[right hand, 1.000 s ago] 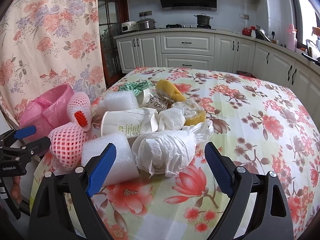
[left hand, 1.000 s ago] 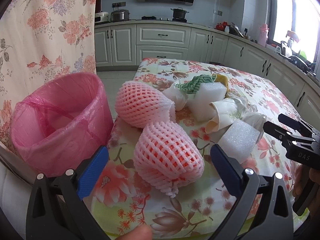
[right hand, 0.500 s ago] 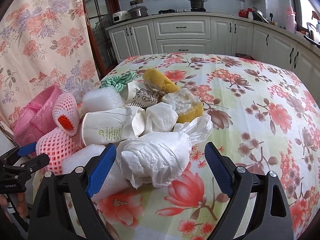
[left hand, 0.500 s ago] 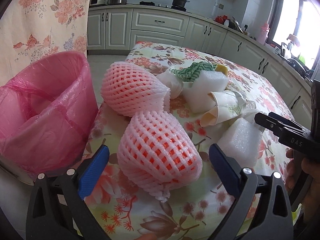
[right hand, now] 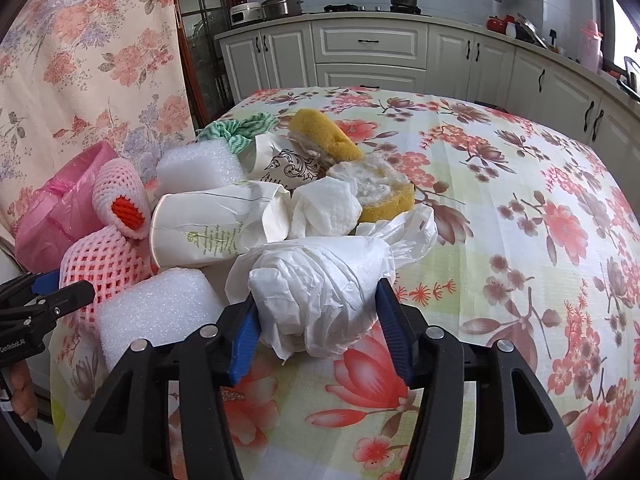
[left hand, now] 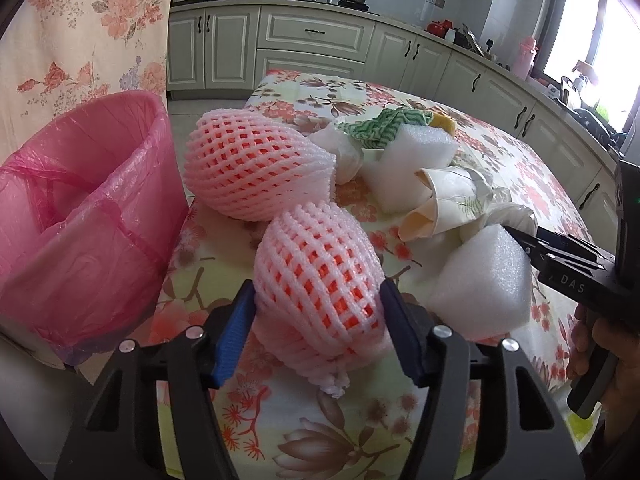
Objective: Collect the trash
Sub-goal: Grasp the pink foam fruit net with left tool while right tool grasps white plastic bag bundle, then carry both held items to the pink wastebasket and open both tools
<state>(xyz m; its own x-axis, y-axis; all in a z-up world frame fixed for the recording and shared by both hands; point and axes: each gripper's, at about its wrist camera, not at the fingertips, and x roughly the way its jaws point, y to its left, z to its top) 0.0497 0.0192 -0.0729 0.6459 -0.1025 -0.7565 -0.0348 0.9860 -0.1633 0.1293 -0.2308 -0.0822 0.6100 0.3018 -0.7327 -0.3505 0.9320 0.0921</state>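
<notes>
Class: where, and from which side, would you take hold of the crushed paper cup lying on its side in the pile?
Grip the crushed paper cup across its creased middle, coming from above. It lies on its side, with a foam block and the pink foam nets crowding its lower flank, so only the top looks free.

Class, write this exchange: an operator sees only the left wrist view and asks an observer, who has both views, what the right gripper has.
Operator: What is the right gripper holding?
Observer: It is shut on a crumpled white plastic bag.
Operator: Is anything hidden behind the crushed paper cup?
Observer: Yes, a second cup with black scrollwork lies just beyond it.
</notes>
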